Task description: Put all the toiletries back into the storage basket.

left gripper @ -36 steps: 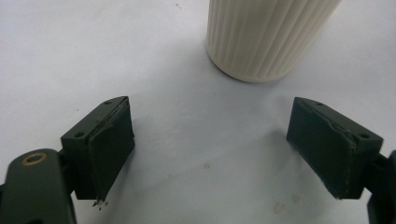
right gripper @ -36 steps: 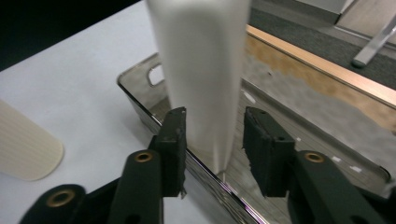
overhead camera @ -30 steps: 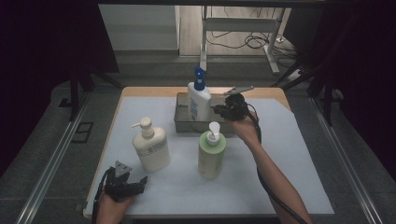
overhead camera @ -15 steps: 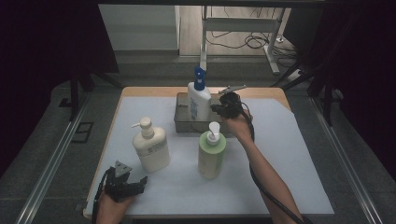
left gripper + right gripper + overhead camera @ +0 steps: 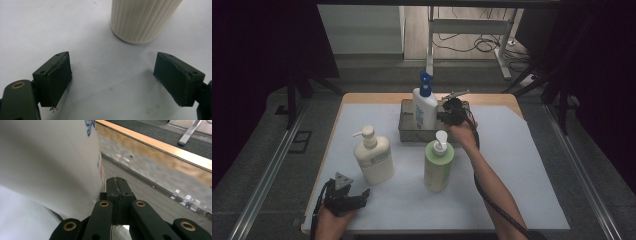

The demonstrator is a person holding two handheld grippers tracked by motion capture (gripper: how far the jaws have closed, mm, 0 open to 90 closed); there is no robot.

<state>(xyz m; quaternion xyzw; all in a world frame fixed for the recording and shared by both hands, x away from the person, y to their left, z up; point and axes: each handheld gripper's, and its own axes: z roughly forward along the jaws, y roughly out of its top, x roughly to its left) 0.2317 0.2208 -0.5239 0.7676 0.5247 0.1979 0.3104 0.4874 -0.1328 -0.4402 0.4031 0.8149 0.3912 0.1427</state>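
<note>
A white bottle with a blue pump stands in a metal tray at the back of the table. My right gripper is inside the tray against the bottle's right side. In the right gripper view its jaws are shut with nothing between them, and the white bottle bulks close on the left. My left gripper rests near the front left edge, open and empty, facing the ribbed base of a cream pump bottle that stands at the left.
A green bottle with a white pump stands mid-table, just in front of the tray and under the right forearm. The tray's shiny wall rises past the right jaws, with the wooden table edge behind it. A white mat covers the table.
The right gripper has moved a little left, closer to the white bottle in the tray. The left gripper has stayed where it was.
</note>
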